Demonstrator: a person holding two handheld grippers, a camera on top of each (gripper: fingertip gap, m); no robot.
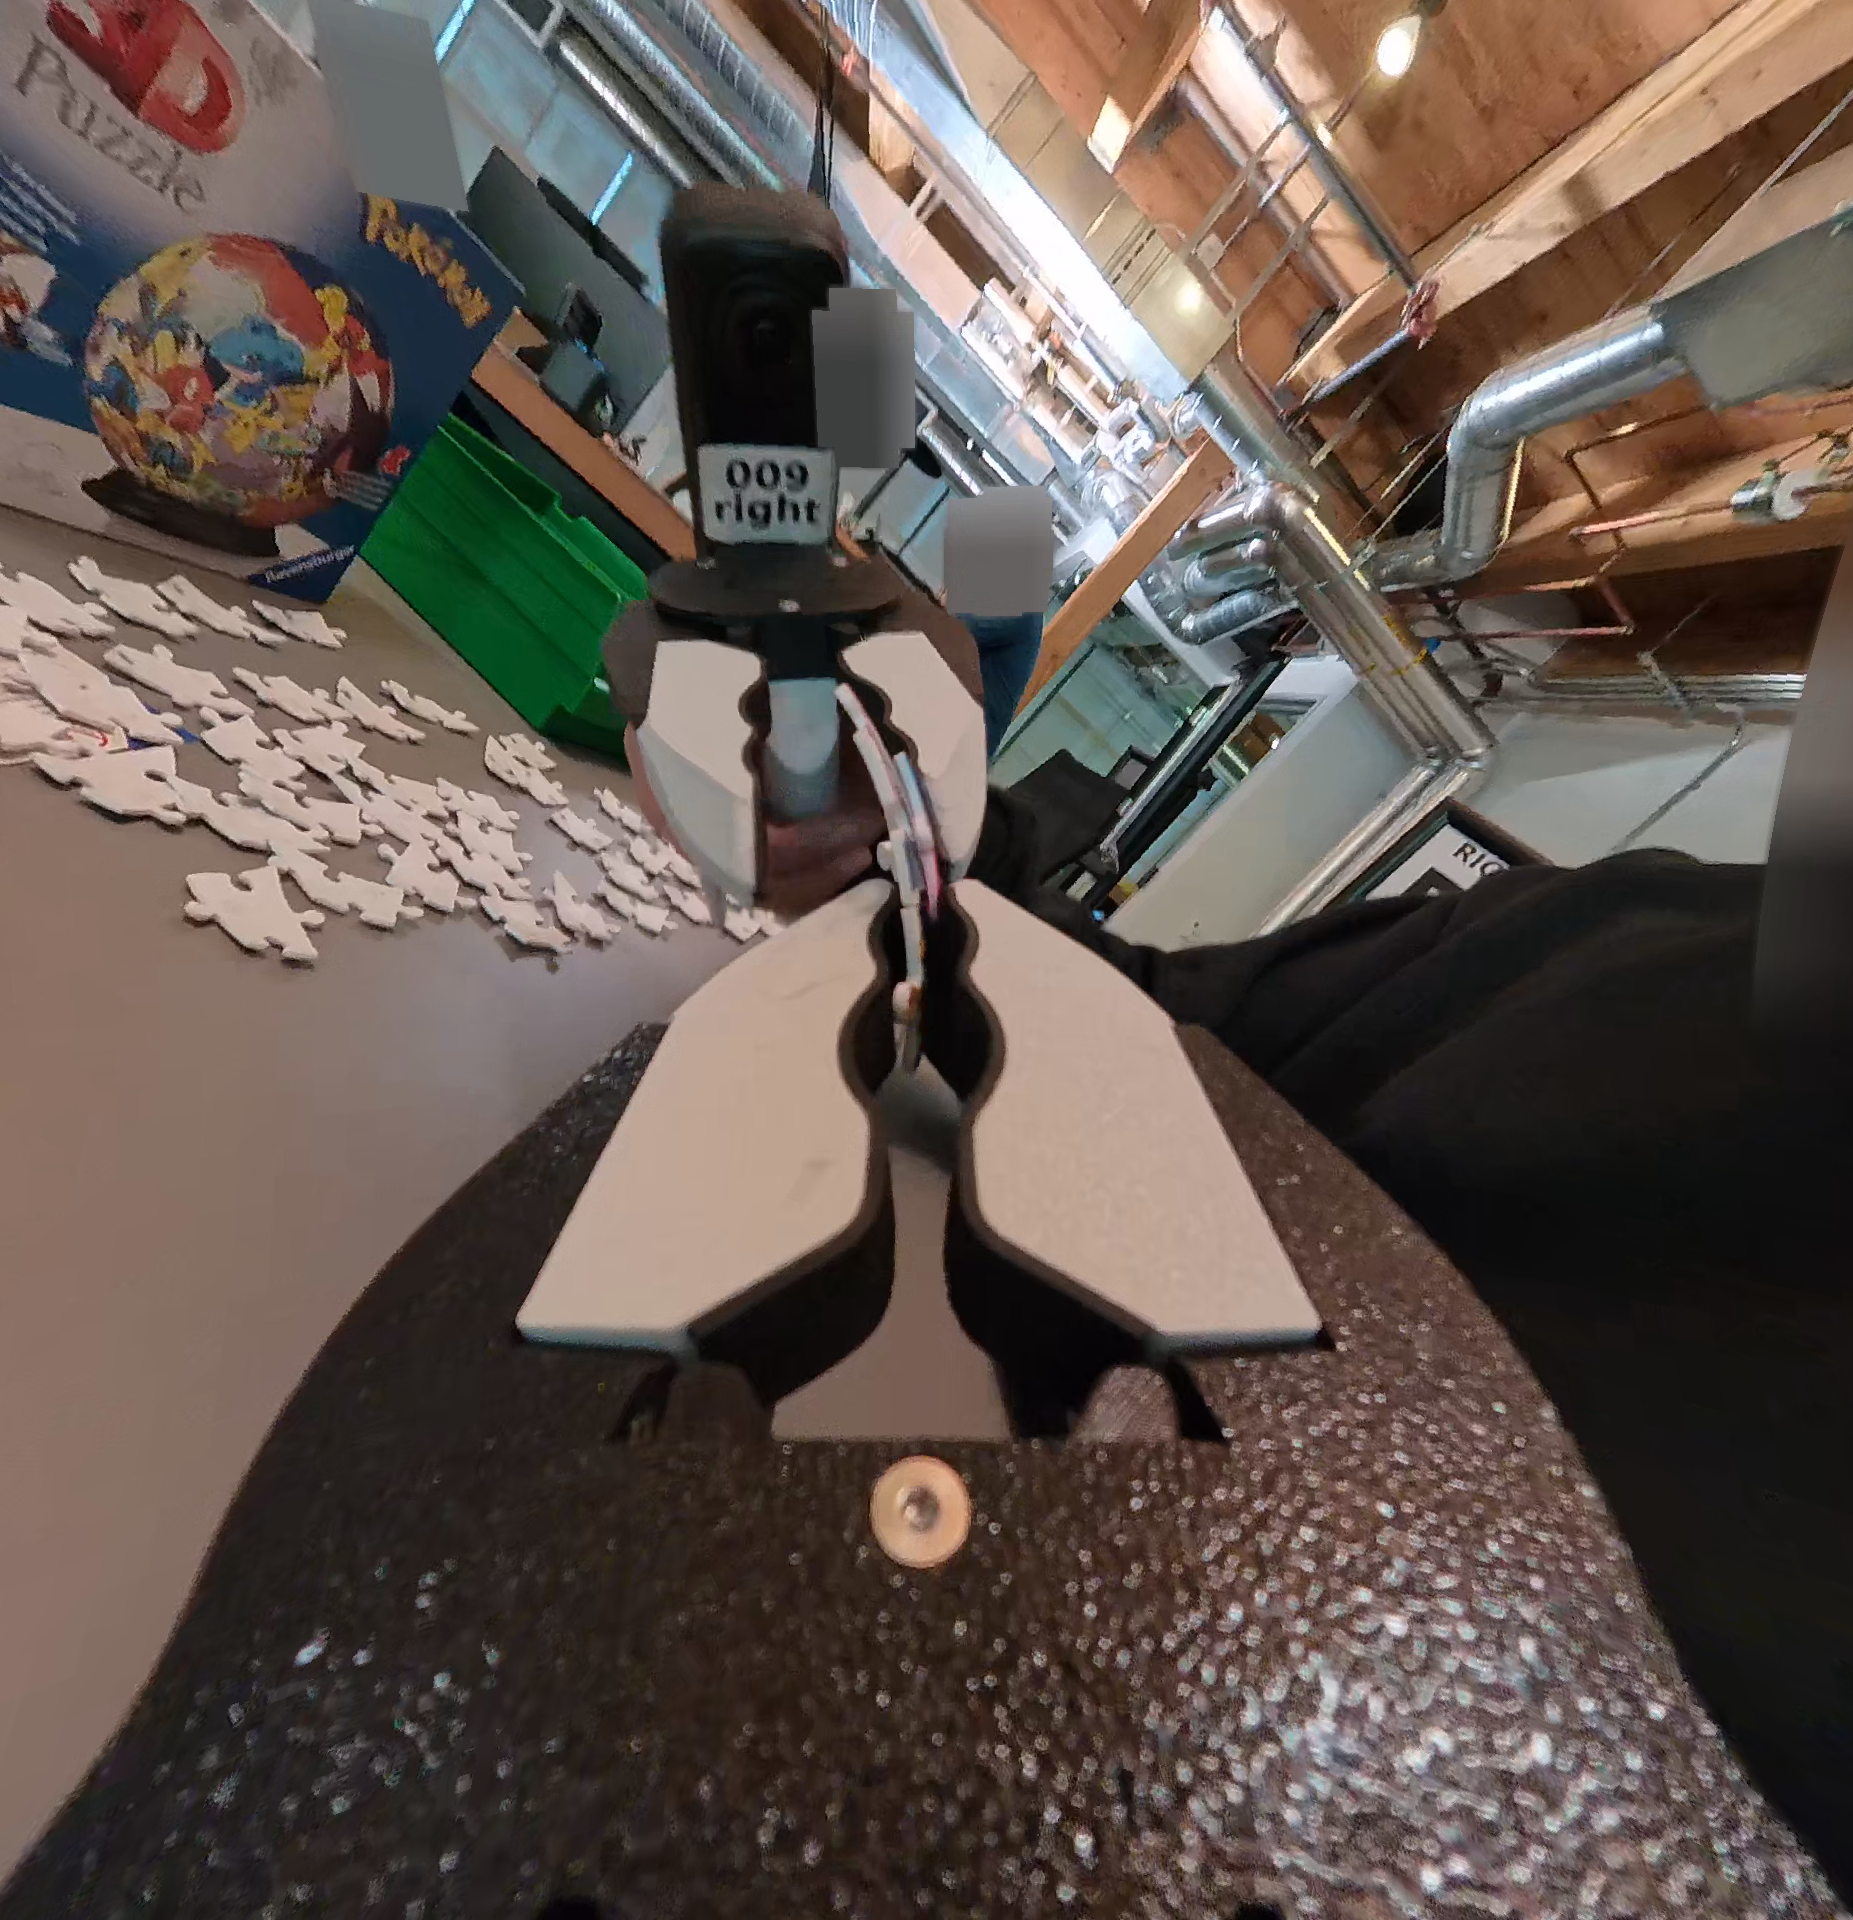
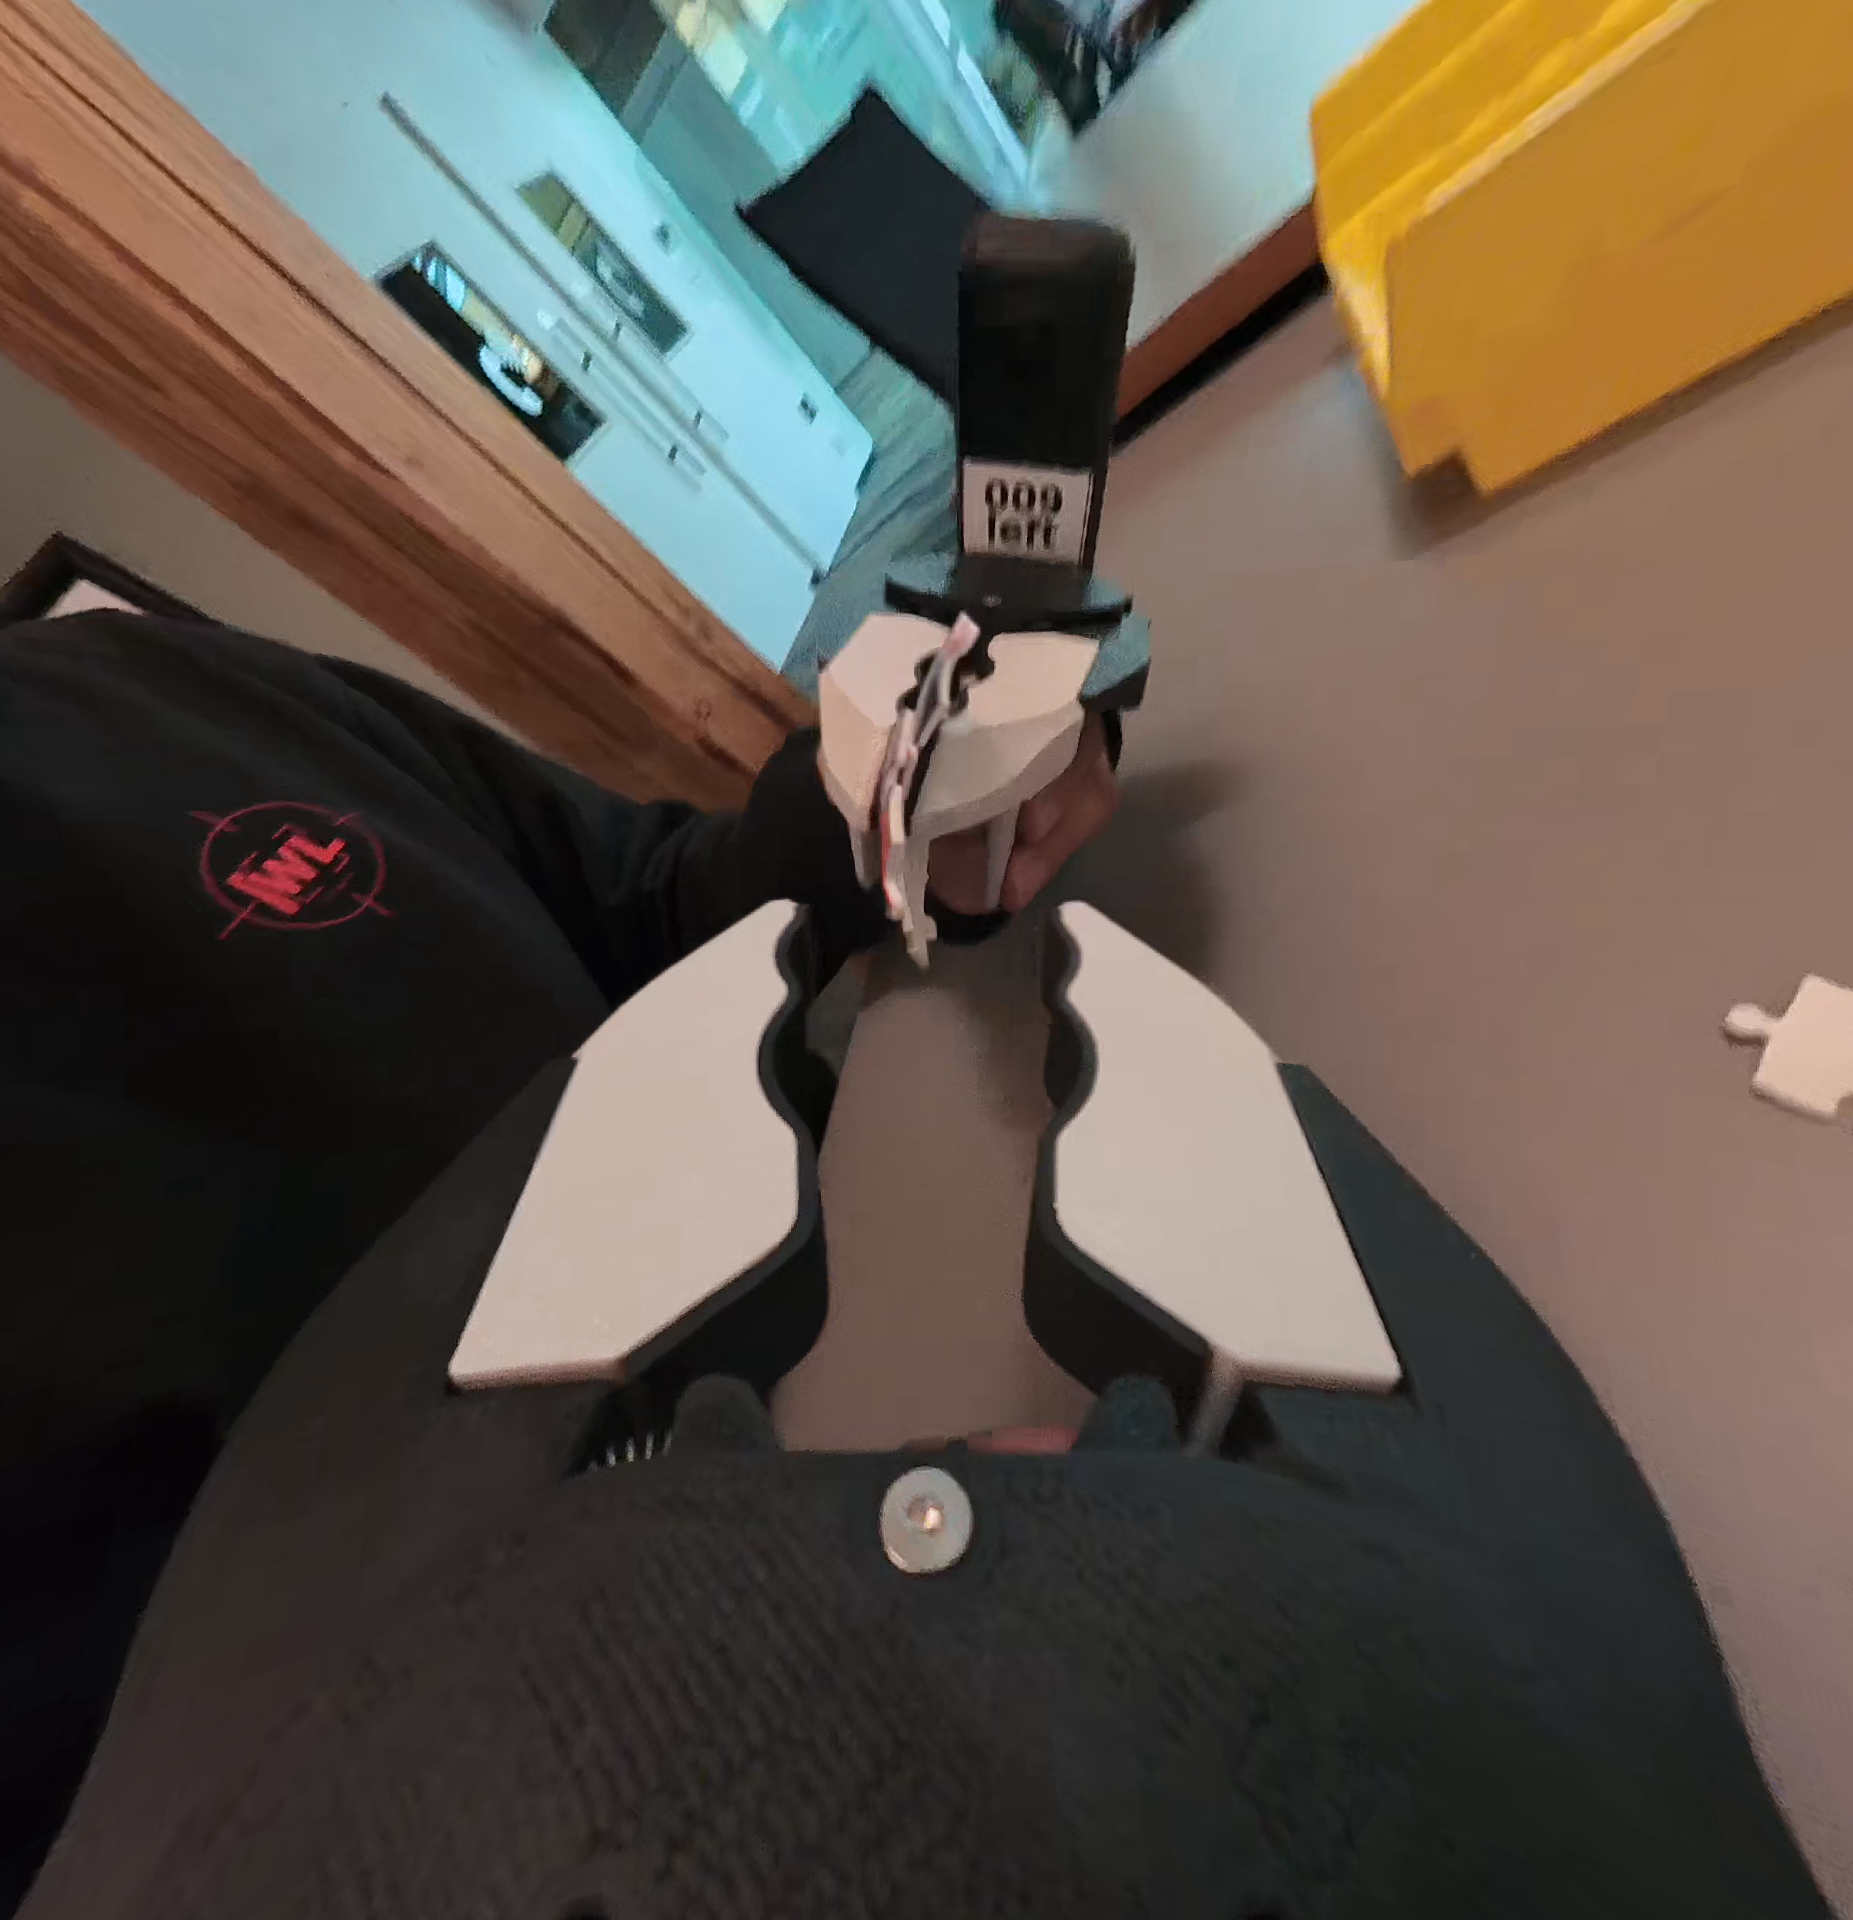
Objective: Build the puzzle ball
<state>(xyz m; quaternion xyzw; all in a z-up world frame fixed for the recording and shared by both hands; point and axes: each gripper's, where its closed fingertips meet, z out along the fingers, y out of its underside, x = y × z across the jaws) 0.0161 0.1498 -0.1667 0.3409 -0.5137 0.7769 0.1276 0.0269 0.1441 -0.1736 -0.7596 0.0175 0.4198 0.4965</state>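
Observation:
My left gripper (image 1: 917, 914) is shut on a short curved strip of joined puzzle pieces (image 1: 906, 831), held edge-on and raised above the grey table (image 1: 226, 1091). The strip reaches out towards my right gripper (image 1: 839, 831), which faces it close up with its jaws apart. In the right wrist view my right gripper (image 2: 927, 925) is open and empty. The left gripper (image 2: 901, 821) is just beyond its tips, and the strip (image 2: 906, 873) hangs down to the gap between my right fingertips. I cannot tell whether the strip touches them.
Several loose white puzzle pieces (image 1: 330, 790) lie face down on the table at the left. The puzzle box (image 1: 226, 343) and a green bin (image 1: 506, 613) stand behind them. A yellow bin (image 2: 1587, 239) and a single loose piece (image 2: 1815, 1049) lie to the right. A person's black sleeve (image 1: 1473, 1039) is close by. Less than 4 cm separates the two grippers' tips.

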